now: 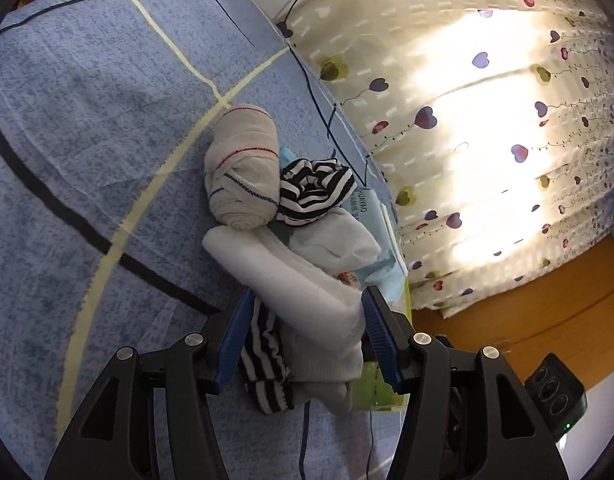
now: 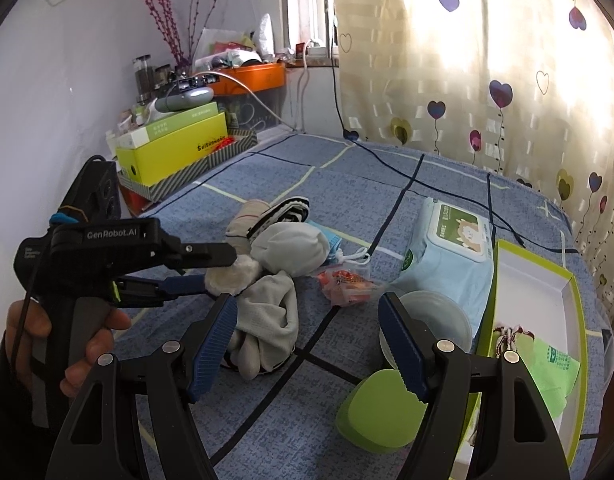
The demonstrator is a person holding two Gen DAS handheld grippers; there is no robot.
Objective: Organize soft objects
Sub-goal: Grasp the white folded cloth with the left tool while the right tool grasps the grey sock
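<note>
Left gripper point(image 1: 307, 332) angled down, blue pads spread wide either side of a white fleecy roll point(image 1: 307, 280); contact unclear. A hand point(image 2: 73, 340) grips its handle. Right gripper point(image 2: 307, 344) tilted downward, jaws wide, nothing between.

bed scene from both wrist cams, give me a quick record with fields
surface: blue patterned bedsheet
pile: rolled beige sock with red and blue stripes, black-and-white striped cloth, fluffy white folded cloth
left gripper: jaws wide around the white cloth, grip unclear
right gripper: open, empty, above the sheet
nearby: pale blue wet-wipes pack, lime-green open box
</note>
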